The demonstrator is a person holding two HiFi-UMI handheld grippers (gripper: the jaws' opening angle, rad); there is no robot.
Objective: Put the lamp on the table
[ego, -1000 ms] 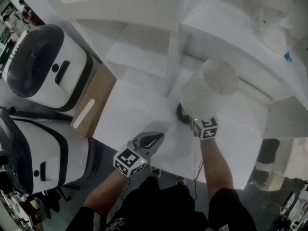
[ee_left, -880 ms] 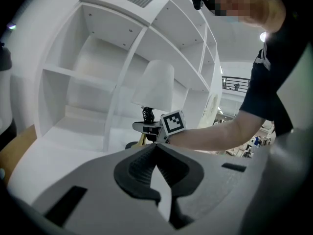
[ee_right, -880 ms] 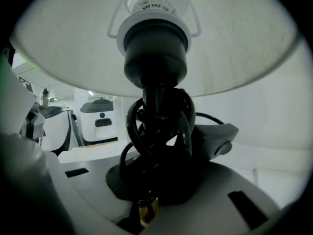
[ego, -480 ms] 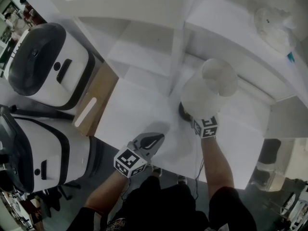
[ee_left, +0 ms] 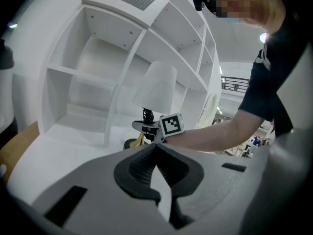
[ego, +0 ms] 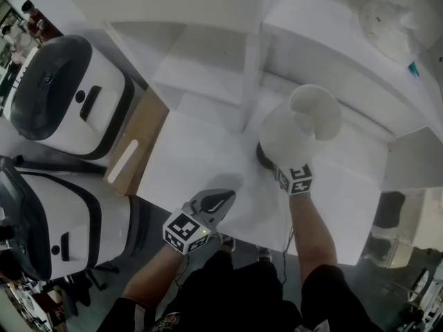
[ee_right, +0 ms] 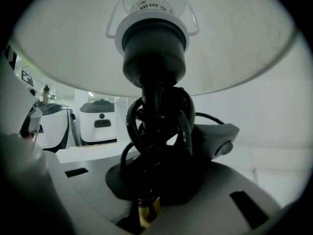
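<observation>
Lamp (ego: 301, 133) upright, long axis vertical

On the lamp (ego: 296, 135), seen from the head view, the shade (ego: 315, 109) covers all but a dark sliver of the base (ego: 262, 159) and the tips of the right claw (ee_right: 146, 192). In the right gripper view, coiled cord (ee_right: 157, 124) masks most of the stem (ee_right: 153, 89), and the shade runs past the frame.

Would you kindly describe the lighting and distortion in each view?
Head view: evenly bright, the white table almost washes out. Left gripper view: fisheye bows the edges of the white shelf unit, corners black. Right gripper view: the lamp's black stem is silhouetted beneath the pale lampshade.
</observation>
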